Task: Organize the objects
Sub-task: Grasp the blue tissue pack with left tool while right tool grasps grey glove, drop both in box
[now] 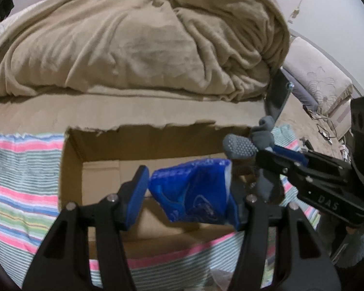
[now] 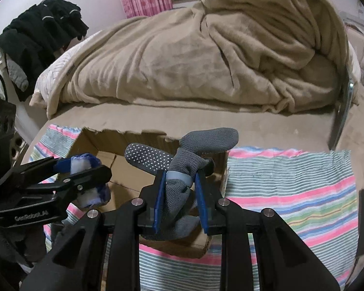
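Note:
My left gripper (image 1: 189, 191) is shut on a blue tissue pack (image 1: 194, 191) and holds it above the open cardboard box (image 1: 72, 160). It also shows at the left of the right wrist view (image 2: 85, 172). My right gripper (image 2: 179, 191) is shut on a bundle of grey dotted socks (image 2: 179, 160) over the box's right side (image 2: 224, 169). The socks also show in the left wrist view (image 1: 242, 146), just right of the tissue pack.
The box sits on a striped cloth (image 2: 291, 189) on a bed. A heaped tan blanket (image 1: 138, 43) lies behind it. Black clothes (image 2: 41, 26) hang at the far left. A metal bracket (image 2: 344, 106) stands at the right.

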A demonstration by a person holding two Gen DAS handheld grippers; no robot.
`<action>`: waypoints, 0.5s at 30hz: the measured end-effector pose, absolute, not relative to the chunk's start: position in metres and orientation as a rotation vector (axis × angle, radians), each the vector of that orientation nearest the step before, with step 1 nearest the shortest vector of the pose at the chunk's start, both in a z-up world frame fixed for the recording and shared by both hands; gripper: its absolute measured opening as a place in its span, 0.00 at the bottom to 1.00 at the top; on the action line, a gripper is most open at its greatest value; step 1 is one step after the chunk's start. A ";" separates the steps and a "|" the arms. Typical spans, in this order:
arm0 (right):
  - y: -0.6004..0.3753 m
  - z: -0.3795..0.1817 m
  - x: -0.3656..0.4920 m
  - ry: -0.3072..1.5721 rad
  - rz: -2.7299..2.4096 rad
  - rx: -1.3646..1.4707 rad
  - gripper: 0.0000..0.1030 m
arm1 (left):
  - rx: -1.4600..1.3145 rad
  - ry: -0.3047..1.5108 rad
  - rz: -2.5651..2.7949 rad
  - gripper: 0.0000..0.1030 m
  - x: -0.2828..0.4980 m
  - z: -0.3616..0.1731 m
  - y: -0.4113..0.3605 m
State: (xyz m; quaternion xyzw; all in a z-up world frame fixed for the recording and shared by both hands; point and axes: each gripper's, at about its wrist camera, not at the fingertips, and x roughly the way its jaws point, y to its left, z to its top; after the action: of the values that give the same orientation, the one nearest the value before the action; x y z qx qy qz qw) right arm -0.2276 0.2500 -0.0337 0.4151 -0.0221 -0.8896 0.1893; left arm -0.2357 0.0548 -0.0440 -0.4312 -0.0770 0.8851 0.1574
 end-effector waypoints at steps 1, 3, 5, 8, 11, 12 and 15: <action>0.250 -0.036 -0.229 -0.063 -2.498 1.175 0.26 | -1.244 -0.217 2.535 0.59 -0.237 -0.047 0.055; 0.249 -0.039 -0.230 -0.059 -2.499 1.185 0.27 | -1.268 -0.214 2.544 0.59 -0.240 -0.052 0.054; 0.248 -0.040 -0.230 -0.056 -2.499 1.190 0.30 | -1.289 -0.215 2.547 0.62 -0.241 -0.056 0.053; 0.246 -0.041 -0.229 -0.049 -2.504 1.191 0.38 | -1.312 -0.206 2.561 0.70 -0.242 -0.059 0.052; 0.248 -0.038 -0.228 -0.064 -2.506 1.182 0.53 | -1.313 -0.224 2.568 0.85 -0.239 -0.056 0.048; 0.249 -0.036 -0.226 -0.068 -2.509 1.174 0.56 | -1.308 -0.232 2.577 0.86 -0.237 -0.055 0.046; 0.250 -0.030 -0.220 -0.077 -2.519 1.155 0.63 | -1.295 -0.252 2.600 0.89 -0.229 -0.047 0.040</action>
State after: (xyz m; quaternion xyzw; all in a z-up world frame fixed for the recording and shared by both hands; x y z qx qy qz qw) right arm -0.2203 0.2497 -0.0296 0.4096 -0.0273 -0.8932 0.1836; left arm -0.2295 0.0398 -0.0471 -0.4412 -0.0859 0.8862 0.1126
